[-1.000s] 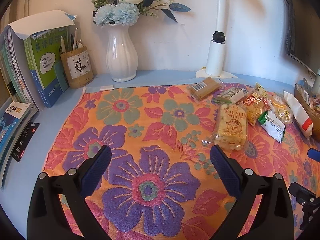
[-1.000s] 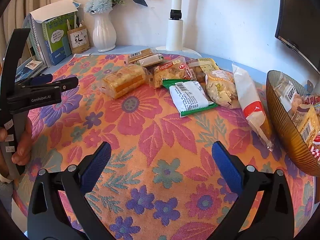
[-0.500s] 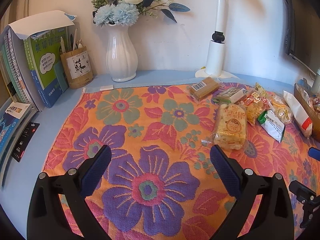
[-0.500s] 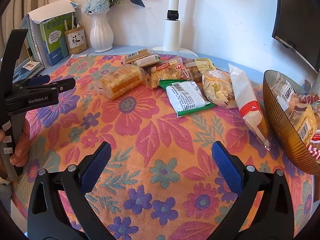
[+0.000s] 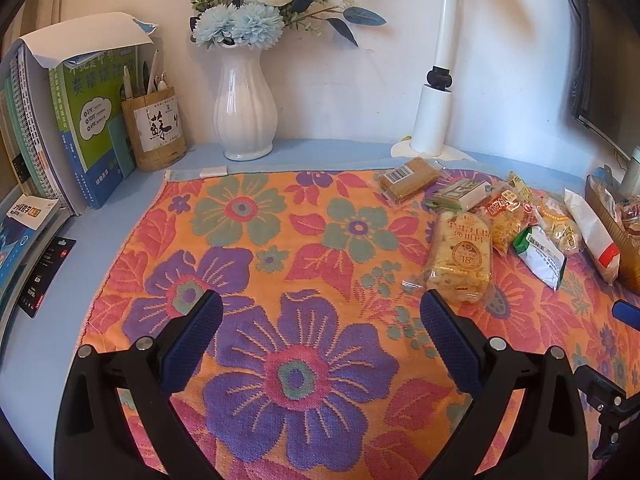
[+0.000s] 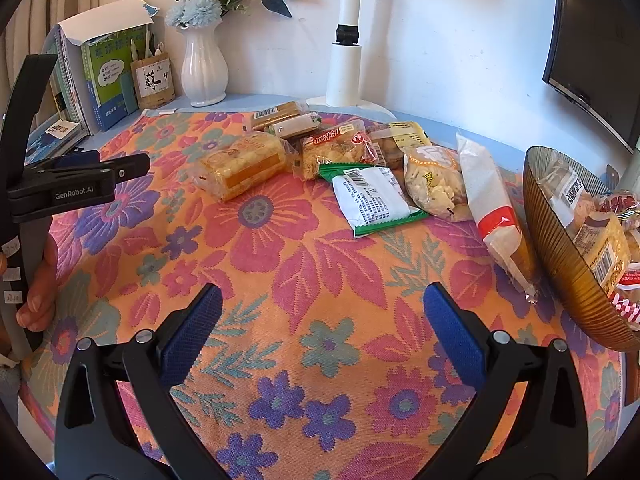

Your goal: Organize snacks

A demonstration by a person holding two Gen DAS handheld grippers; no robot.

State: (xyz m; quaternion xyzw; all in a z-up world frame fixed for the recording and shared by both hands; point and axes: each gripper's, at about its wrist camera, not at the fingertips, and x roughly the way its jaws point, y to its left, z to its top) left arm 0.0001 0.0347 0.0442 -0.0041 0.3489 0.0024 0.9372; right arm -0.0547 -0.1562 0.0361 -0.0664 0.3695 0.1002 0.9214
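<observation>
With both sets of jaws spread wide and empty over the floral cloth (image 6: 256,240), I see my left gripper (image 5: 322,334) at lower centre. Snack packets (image 6: 372,196) lie mid-frame, right gripper (image 6: 322,330) below, bowl (image 6: 560,264) of snacks far right.

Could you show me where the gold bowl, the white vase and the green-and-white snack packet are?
gold bowl (image 6: 560,264), right wrist view, on its ribbed outer wall.
white vase (image 5: 245,112), left wrist view, on its belly.
green-and-white snack packet (image 6: 372,200), right wrist view, on its white printed back.

The right gripper (image 6: 322,328) eases in; the ribbed amber glass bowl (image 6: 560,248) slides toward frame centre-right, snacks creeping leftward.
</observation>
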